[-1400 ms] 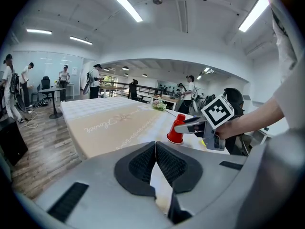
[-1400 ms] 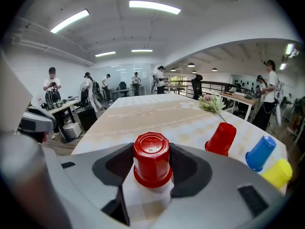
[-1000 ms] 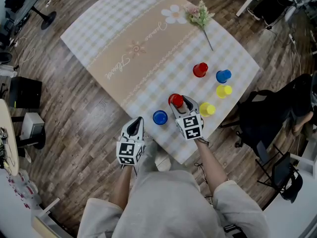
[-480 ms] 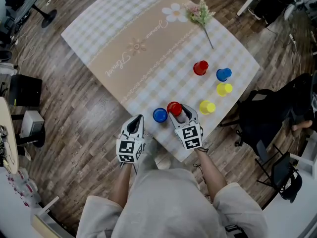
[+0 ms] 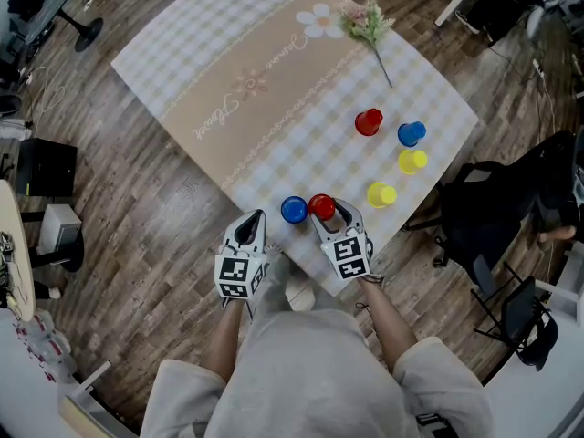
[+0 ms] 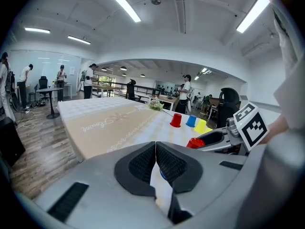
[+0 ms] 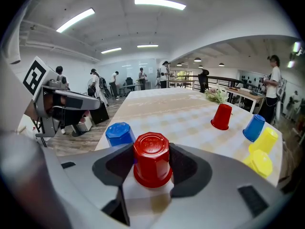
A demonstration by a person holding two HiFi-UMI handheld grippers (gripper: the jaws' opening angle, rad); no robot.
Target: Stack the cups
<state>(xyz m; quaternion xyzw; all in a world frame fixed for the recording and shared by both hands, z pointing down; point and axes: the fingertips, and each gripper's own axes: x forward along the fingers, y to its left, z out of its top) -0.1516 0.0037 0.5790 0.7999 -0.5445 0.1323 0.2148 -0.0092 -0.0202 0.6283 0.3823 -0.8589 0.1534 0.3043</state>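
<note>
Gripping an upside-down red cup (image 7: 152, 159) with the right gripper (image 5: 333, 215), jaws clamped on its sides, at the near edge of the table (image 5: 237, 80), just beside an upside-down blue cup (image 5: 294, 210); can't tell if the red one sits on the cloth or is lifted off it. Left gripper (image 6: 156, 151) has its jaws pressed together on nothing and is held off the table edge over the wood floor (image 5: 155, 217). Further back on the right are a second red cup (image 5: 369, 122), second blue cup (image 5: 411, 134), far yellow cup (image 5: 412, 161) and near yellow cup (image 5: 381, 194), with a flower sprig (image 5: 368, 24) at the far side.
</note>
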